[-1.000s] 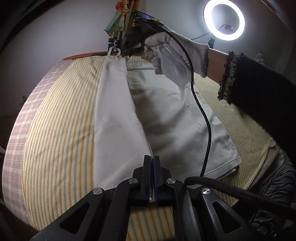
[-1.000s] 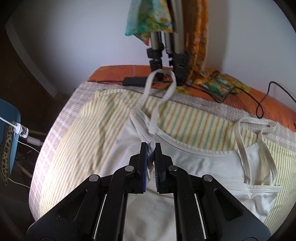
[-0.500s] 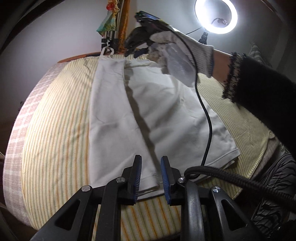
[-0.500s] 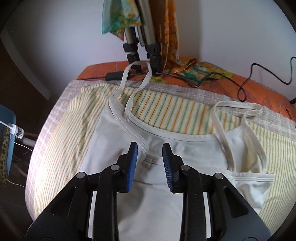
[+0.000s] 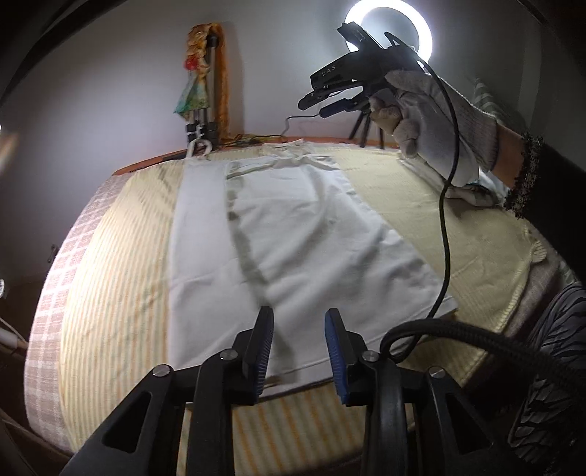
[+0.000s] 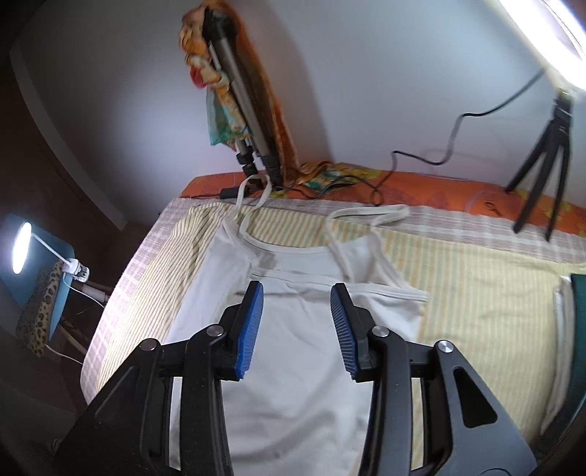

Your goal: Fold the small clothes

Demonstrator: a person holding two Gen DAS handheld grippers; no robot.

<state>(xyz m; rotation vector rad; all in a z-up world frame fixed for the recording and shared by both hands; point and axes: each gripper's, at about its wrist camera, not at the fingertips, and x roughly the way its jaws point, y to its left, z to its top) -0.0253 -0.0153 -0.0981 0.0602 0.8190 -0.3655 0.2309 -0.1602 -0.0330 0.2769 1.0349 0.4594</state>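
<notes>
Left gripper (image 5: 298,344) hangs over the hem of the camisole, jaws parted after just opening, nothing between the ribbed blue pads (image 5: 335,351). Right gripper (image 6: 296,322), seen also from the left camera in a white knit-gloved hand (image 5: 432,124), is up in the air, jaws likewise just opened and empty. Below lies the cream camisole (image 5: 293,238), smooth thin cloth, one long side folded over the middle, its narrow straps (image 6: 252,194) looped toward the far edge. It rests flat on a yellow-striped cloth (image 5: 110,293) over a checked pink cover (image 5: 55,278). Beyond that, an orange patterned bedsheet (image 6: 421,190), a tripod draped in bright fabric (image 6: 234,91) against the pale wall, and a glowing ring light (image 5: 388,29) on a small black tripod (image 6: 542,172).
</notes>
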